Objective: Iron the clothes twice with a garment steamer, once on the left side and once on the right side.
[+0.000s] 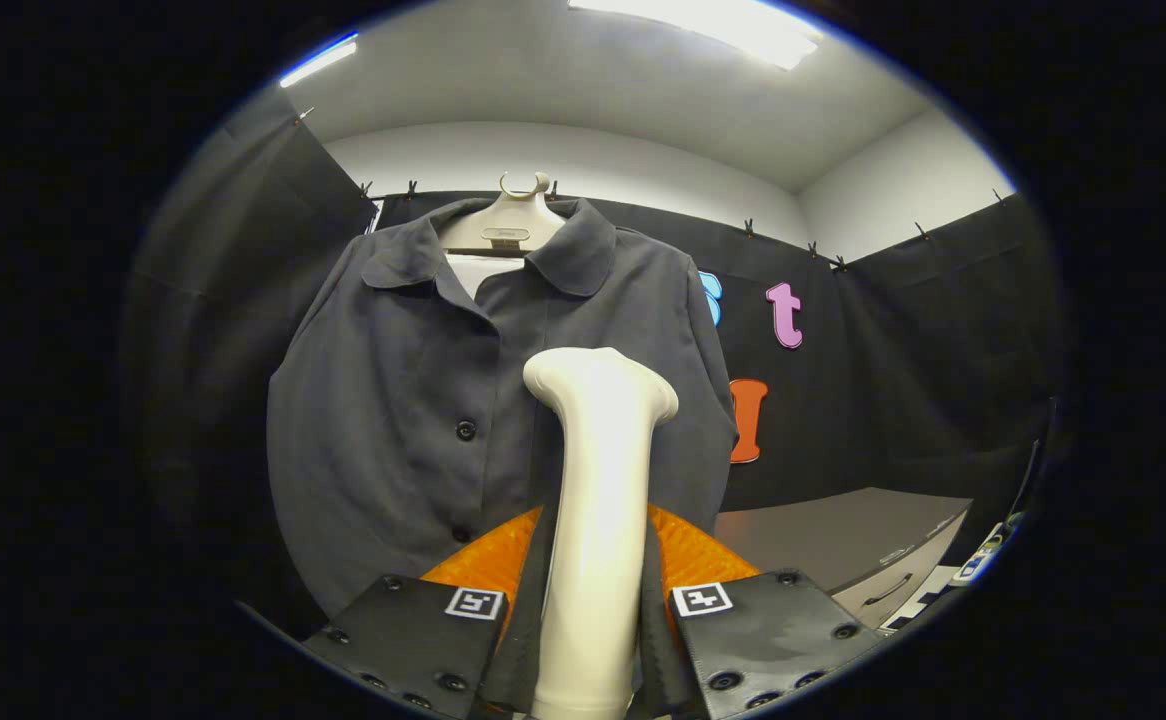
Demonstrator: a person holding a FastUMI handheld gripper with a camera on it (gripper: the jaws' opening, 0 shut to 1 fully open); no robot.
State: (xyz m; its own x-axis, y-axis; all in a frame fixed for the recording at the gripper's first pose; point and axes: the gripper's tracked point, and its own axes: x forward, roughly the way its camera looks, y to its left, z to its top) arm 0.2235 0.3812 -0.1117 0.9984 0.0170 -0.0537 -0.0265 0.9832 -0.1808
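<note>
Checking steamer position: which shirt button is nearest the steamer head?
The upper button, level with the steamer head held between the fingers; the lower button sits nearer the hem.

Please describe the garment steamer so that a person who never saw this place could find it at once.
Start at the dark shirt hanging on a pale hanger before the black cloth wall. Just in front of its lower part stands the garment steamer, its handle clamped between both fingers of the tongs. It is the only cream, smooth, tube-shaped thing, widening to a flared head on top.

Claw (598,590) clamps steamer (598,470) handle, head prob. touching hung shirt (403,400) front.
</note>
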